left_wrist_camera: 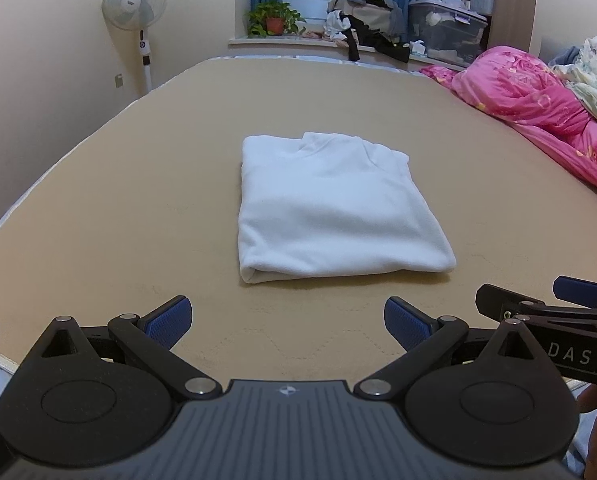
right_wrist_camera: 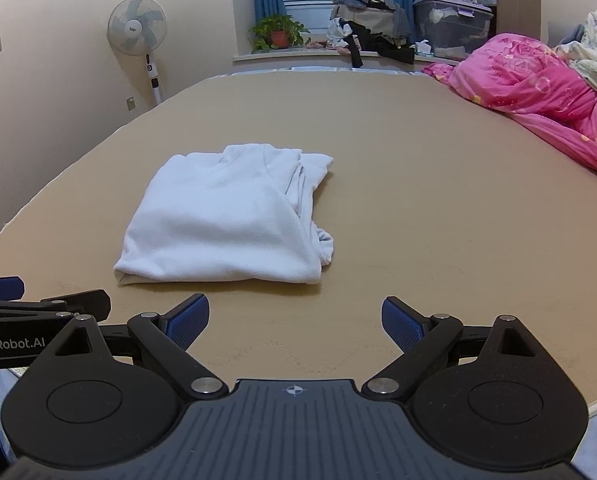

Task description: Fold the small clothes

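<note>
Folding looks almost done: my white top (left_wrist_camera: 334,204) lies in a neat square in the middle of the bed (left_wrist_camera: 138,184). My left claw (left_wrist_camera: 286,322) and right claw (right_wrist_camera: 294,320) are both spread wide, grasping nothing. Maybe tuck the loose bit on its right side.

So, the count: one folded white fleece top (left_wrist_camera: 330,208) on one tan bedsheet (left_wrist_camera: 138,208), two black grippers with blue pads, left (left_wrist_camera: 287,322) and right (right_wrist_camera: 294,320), one pink floral quilt (left_wrist_camera: 538,108), one white standing fan (left_wrist_camera: 134,4), one potted green plant (left_wrist_camera: 274,18), one clear plastic storage bin (left_wrist_camera: 446,32).
</note>
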`<action>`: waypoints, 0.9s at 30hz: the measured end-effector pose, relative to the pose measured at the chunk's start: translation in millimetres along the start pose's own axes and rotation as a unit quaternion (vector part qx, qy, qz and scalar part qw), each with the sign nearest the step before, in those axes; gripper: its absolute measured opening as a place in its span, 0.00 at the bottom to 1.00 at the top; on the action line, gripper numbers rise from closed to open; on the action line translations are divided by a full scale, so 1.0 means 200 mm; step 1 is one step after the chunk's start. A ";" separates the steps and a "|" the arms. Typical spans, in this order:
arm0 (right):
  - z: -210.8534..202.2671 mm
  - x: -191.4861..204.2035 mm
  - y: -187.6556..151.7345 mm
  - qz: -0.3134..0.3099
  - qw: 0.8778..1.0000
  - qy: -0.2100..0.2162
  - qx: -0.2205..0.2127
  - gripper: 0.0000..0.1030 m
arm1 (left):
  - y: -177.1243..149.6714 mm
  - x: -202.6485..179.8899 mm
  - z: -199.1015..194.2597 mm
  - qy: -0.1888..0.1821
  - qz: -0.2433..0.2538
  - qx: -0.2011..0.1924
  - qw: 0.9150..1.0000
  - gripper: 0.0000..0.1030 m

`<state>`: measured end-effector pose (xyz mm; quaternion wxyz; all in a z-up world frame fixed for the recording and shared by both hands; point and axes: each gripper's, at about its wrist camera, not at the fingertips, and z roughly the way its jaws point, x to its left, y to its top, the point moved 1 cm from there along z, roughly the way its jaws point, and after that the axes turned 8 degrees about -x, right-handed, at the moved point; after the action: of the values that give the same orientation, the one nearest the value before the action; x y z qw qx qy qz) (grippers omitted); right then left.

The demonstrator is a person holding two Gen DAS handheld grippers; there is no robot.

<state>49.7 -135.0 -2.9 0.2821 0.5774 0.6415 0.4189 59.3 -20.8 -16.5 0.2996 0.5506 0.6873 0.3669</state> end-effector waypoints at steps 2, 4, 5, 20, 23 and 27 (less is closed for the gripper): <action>0.00 0.00 0.00 0.000 1.000 0.000 0.001 0.91 | 0.00 0.00 0.00 0.000 0.000 0.000 1.000 1.00; 0.00 0.00 0.00 0.000 1.000 0.001 0.001 0.91 | 0.00 0.00 0.00 0.000 0.000 0.000 1.000 1.00; 0.00 0.00 0.00 0.000 1.000 0.001 0.001 0.91 | 0.00 0.00 0.00 0.000 0.000 0.000 1.000 1.00; 0.00 0.00 0.00 -0.002 1.000 0.000 0.000 0.91 | -0.01 0.00 0.00 0.001 0.001 0.000 1.000 1.00; 0.00 0.00 0.00 -0.002 1.000 -0.001 -0.001 0.91 | -0.01 0.00 0.00 0.002 0.000 0.001 1.000 1.00; 0.00 0.00 -0.01 -0.001 1.000 0.000 0.000 0.91 | -0.01 0.00 0.01 0.003 0.001 0.003 1.000 1.00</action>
<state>49.6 -134.4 -4.4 0.2826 0.5767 0.6422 0.4184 59.2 -20.8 -19.6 0.2957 0.5508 0.6887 0.3671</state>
